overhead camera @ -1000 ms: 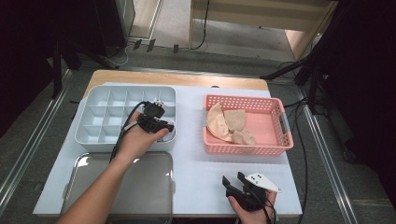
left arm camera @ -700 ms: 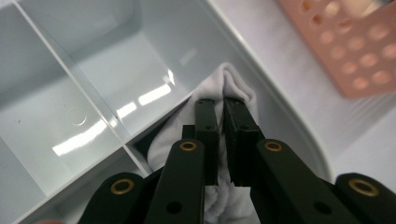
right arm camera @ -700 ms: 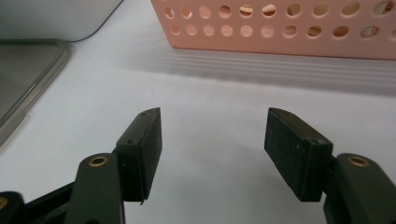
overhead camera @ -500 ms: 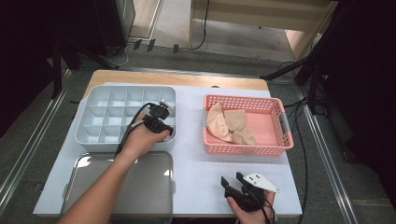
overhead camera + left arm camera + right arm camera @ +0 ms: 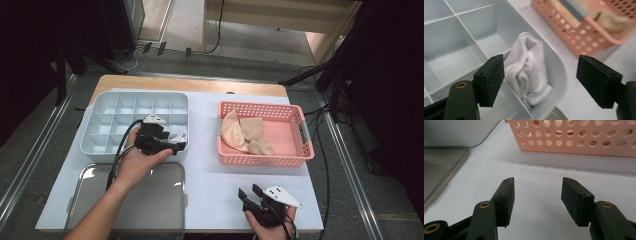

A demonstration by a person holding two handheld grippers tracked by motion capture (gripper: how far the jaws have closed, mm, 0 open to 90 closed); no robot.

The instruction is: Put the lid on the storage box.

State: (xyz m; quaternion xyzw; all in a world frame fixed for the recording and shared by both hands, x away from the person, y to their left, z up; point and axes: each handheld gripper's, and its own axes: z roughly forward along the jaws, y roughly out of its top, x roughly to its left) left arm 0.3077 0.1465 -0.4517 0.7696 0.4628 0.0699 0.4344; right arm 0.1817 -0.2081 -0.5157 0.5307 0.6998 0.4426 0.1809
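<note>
Left gripper view: left gripper [image 5: 540,85] fingers [image 5: 491,80] spread wide, just opened, nothing pressed between pads. White sock [image 5: 527,72] lodged in near corner compartment of grey divided tray [image 5: 560,75], ahead of fingers, long axis running away from gripper. Sock judged released. Right gripper [image 5: 537,200] fingers half open, empty, just narrowed slightly, held over counter [image 5: 536,170]. Pink basket [image 5: 295,155] with beige socks [image 5: 245,132] nearer right gripper.
</note>
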